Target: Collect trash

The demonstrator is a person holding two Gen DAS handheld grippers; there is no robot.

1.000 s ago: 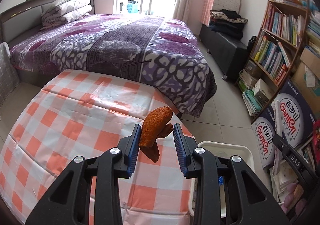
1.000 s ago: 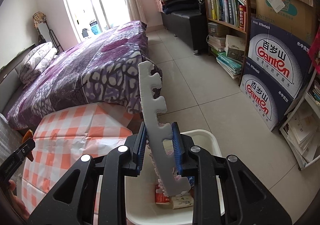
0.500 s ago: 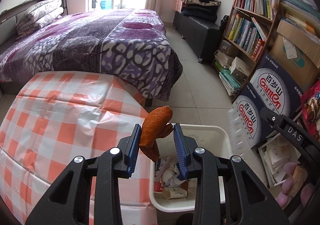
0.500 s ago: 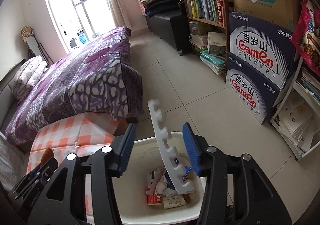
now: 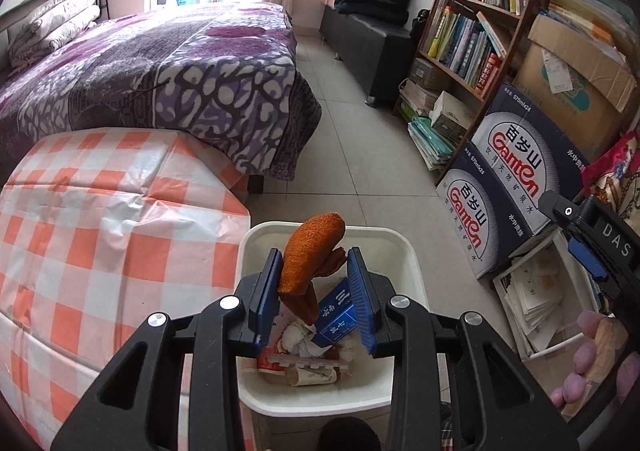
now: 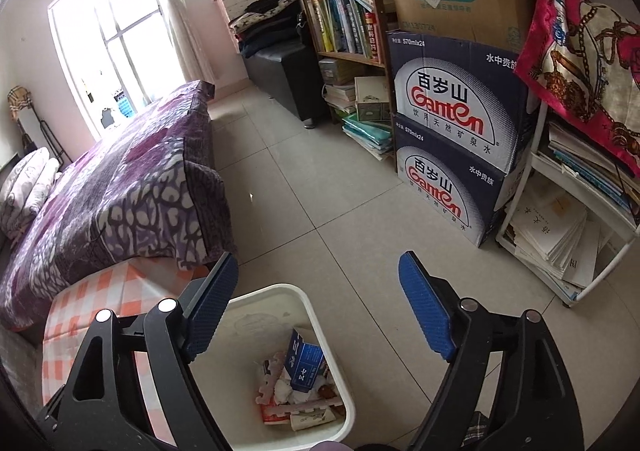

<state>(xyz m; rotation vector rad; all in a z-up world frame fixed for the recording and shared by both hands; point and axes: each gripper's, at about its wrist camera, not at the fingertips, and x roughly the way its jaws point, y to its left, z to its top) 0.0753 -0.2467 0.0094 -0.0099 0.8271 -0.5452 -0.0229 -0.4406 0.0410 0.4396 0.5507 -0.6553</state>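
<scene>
Several scraps already lie in the white square plastic bin [image 5: 404,255], among them a blue carton [image 6: 303,365] and a notched white foam strip [image 6: 280,407]. The left gripper [image 5: 313,283] hangs above it, loosely cradling an orange-brown peel [image 5: 308,259] not yet dropped; the right gripper [image 6: 316,311] gapes empty.

Orange peel [image 5: 310,259], white bin [image 5: 404,251]

A purple bed [image 5: 160,63] lies far left, a bookshelf [image 5: 472,31] far right, water boxes [image 6: 448,139] stacked beside it.
</scene>
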